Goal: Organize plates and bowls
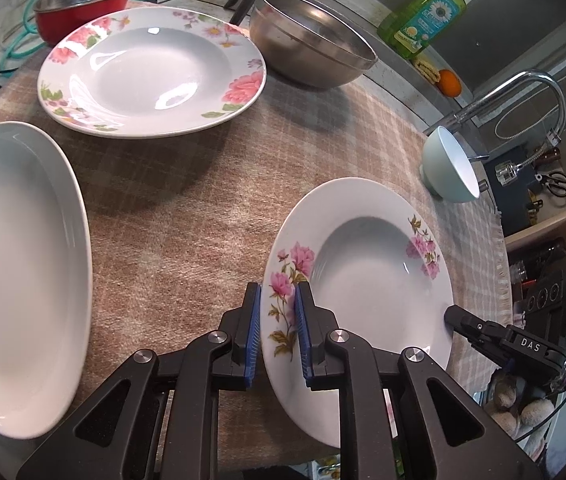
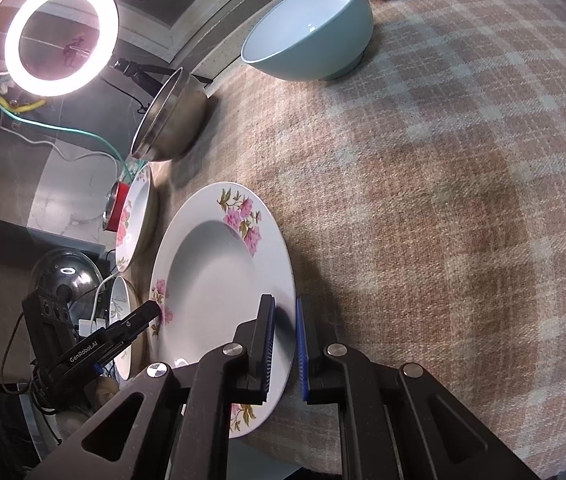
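A small plate with pink flowers (image 1: pixel 367 276) lies at the table's near right and also shows in the right wrist view (image 2: pixel 211 280). My left gripper (image 1: pixel 277 320) straddles its left rim, jaws apart around the rim with a gap. My right gripper (image 2: pixel 285 340) straddles the opposite rim, jaws also apart; it shows as a black tip in the left wrist view (image 1: pixel 459 318). A larger floral plate (image 1: pixel 151 70), a plain white oval plate (image 1: pixel 19 276), a steel bowl (image 1: pixel 311 40), a red bowl (image 1: pixel 83 4) and a light blue bowl (image 1: pixel 449 166) stand around.
A checked cloth (image 1: pixel 187 208) covers the table. A green soap bottle (image 1: pixel 427 14), an orange (image 1: pixel 449 83) and a tap (image 1: pixel 523 88) are behind the right edge. A ring light (image 2: pixel 61 36) and a pot lid (image 2: pixel 65 276) stand off the table.
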{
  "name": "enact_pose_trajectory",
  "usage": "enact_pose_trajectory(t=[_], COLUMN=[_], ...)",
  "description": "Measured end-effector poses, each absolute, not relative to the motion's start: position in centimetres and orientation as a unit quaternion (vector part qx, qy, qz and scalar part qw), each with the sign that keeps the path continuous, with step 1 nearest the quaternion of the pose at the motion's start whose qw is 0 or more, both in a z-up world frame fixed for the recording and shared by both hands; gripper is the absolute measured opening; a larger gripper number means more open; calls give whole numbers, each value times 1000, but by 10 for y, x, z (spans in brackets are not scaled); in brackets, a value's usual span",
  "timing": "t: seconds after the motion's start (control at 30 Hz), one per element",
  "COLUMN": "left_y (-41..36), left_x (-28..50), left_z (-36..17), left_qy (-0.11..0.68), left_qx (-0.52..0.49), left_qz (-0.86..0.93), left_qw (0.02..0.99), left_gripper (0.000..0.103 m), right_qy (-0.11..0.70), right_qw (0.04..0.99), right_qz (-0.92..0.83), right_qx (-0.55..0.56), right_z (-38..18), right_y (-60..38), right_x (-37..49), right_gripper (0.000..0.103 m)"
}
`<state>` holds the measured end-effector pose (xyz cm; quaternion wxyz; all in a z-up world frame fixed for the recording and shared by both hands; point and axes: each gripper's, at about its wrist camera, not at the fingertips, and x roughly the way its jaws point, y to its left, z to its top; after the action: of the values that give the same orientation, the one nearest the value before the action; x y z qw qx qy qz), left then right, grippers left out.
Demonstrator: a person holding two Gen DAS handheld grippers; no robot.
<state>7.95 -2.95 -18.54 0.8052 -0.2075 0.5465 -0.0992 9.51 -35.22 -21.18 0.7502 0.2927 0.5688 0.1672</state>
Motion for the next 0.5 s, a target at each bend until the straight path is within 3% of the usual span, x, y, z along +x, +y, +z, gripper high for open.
enact_pose_trajectory(t=[0.5], left_y=[-30], left_x=[80], left_z=[-181], left_qy=[542], left_qx=[-187], left_qz=[-97], left_qw=[814], left_gripper=[16], right_qy=[575], right_qw=[756], right_qz=[167], right_qx=[264], right_z=[-208], right_y=[-346], right_x=[93], right_gripper=[12])
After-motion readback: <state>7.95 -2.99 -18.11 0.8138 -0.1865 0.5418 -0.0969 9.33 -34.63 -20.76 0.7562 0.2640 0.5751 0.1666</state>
